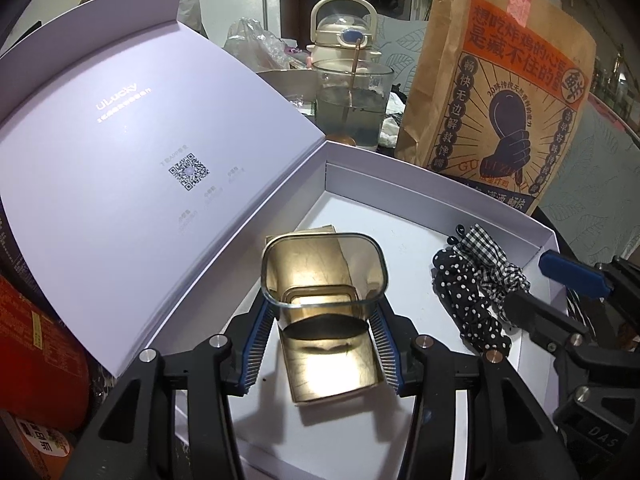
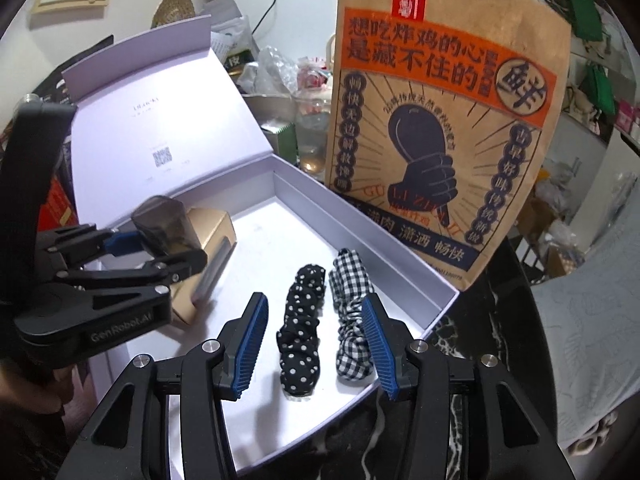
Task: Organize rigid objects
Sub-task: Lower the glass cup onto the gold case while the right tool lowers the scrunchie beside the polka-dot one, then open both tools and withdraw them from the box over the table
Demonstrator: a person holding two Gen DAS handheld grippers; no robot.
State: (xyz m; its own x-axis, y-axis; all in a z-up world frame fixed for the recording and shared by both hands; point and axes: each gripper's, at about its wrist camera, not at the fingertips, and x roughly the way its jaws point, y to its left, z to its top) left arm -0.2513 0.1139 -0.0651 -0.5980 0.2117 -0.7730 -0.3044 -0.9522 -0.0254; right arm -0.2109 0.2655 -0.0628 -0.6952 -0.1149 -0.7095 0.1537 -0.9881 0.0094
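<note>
Left claw (image 1: 323,334) clamped on a clear smoky cup (image 1: 324,276), blue ribbed pads (image 1: 258,344) pressed to both sides of its base. Cup tilted, open rim facing the left wrist camera, held low over the white box (image 1: 440,208). Seen from the right wrist view as a dark translucent cup (image 2: 166,222) gripped at the far left of the box (image 2: 360,216).

Beneath and behind the cup, a tan carton (image 1: 332,364) lying on the box floor; same carton (image 2: 208,240) at the left side of the box in the right view. Whether cup touches carton: cannot tell.

Right claw (image 2: 318,344) spread wide, gripping nothing, hovering over the near right part of the box. Between its fingers, two scrunchies side by side on the box floor: polka-dot scrunchie (image 2: 300,328) on the left, gingham scrunchie (image 2: 352,320) just beside it on the right, close to the right pad. Same pair in the left view, dotted (image 1: 464,296) and checked (image 1: 496,256), near the box's right wall.

Box lid (image 1: 140,168) hinged open, leaning back to the left, QR code printed inside.

Brown paper bag (image 2: 436,128) with orange banner standing upright just behind the box. Glass (image 1: 350,104) with liquid and a stirrer behind the box, cream kettle (image 1: 344,32) further back. Dark marbled table (image 2: 452,344) showing at the box's near right corner.
</note>
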